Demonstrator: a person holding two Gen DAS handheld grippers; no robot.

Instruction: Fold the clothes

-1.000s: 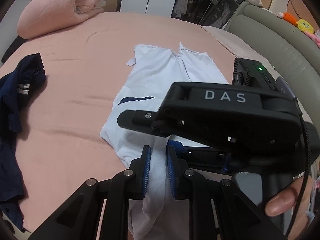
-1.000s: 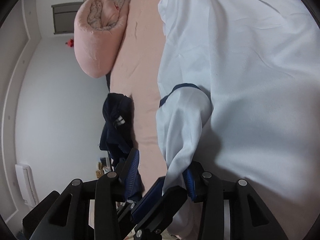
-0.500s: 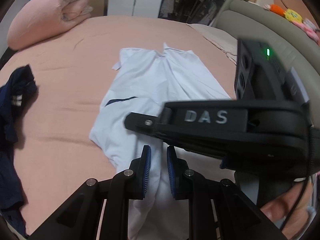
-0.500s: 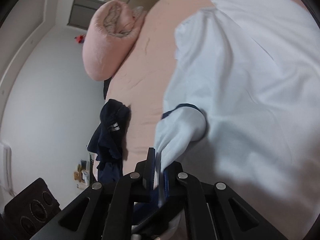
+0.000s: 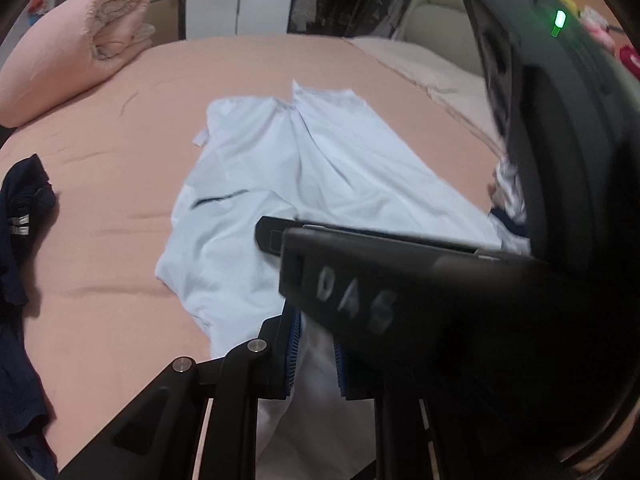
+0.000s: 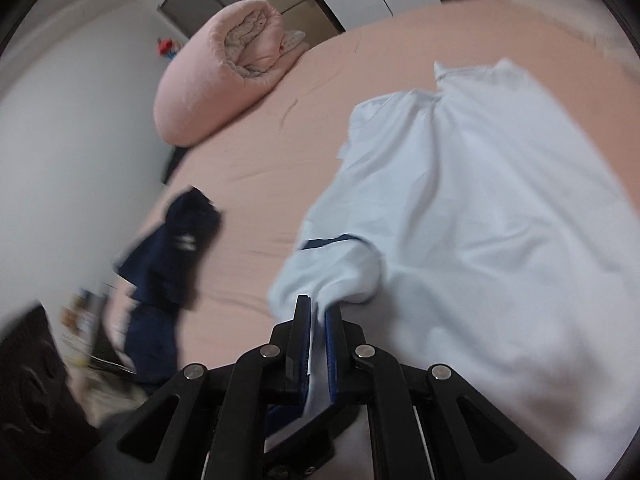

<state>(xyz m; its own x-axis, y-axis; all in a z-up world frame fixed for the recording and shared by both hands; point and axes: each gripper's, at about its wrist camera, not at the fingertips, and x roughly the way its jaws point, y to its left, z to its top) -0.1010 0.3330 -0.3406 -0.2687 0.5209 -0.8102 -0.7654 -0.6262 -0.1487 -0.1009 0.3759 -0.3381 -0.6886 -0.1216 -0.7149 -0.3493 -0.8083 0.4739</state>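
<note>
L gripper [image 5: 316, 348] sits low over the bed [image 5: 120, 208], jaws pinched on the near hem of the pale-blue shirt [image 5: 304, 184], which lies spread mid-bed w/ collar far. R gripper [image 6: 318, 344] clamps a bunched fold at the shirt's left edge. In left view the R gripper's body, marked "DAS", crosses close, blocking the right side. Navy garment [image 6: 172, 256] left; rolled pink duvet [image 6: 224, 76] at far corner.
</note>
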